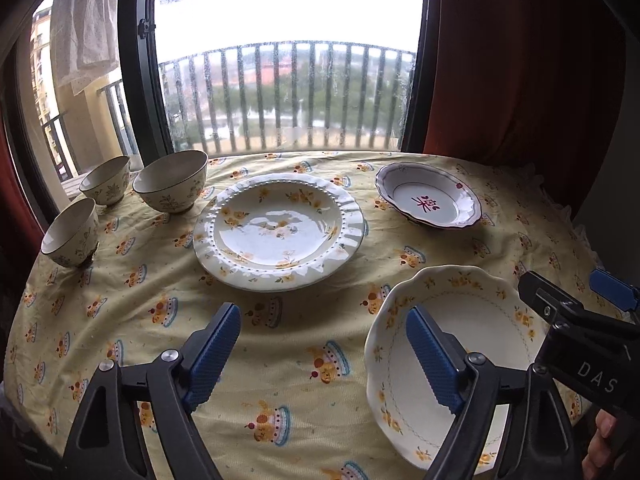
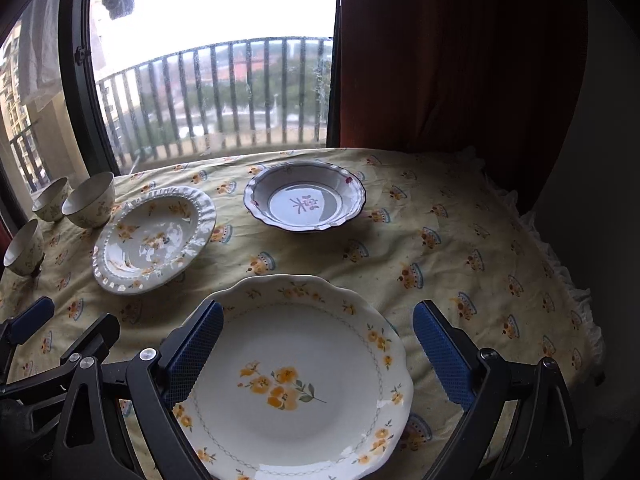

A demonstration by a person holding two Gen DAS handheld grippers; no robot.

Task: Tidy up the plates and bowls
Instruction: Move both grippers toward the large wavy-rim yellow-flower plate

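While both grippers' jaws stand apart, the right gripper [image 2: 316,354] straddles a scalloped white yellow-flowered ceramic plate [image 2: 296,376] on the table; its glossy, shallow rim could slip from a closing pinch.

Daylit window [image 1: 288,60] with balcony railing [image 1: 280,92], dark red curtain [image 1: 520,60], yellow patterned tablecloth [image 1: 304,380]

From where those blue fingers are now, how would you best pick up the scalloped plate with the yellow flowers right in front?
Probably by its near rim. The scalloped plate lies flat on the tablecloth, so only its raised, wavy edge gives any purchase. The right gripper already hangs open over it; I would tilt it and pinch the near edge, one finger above and one below.
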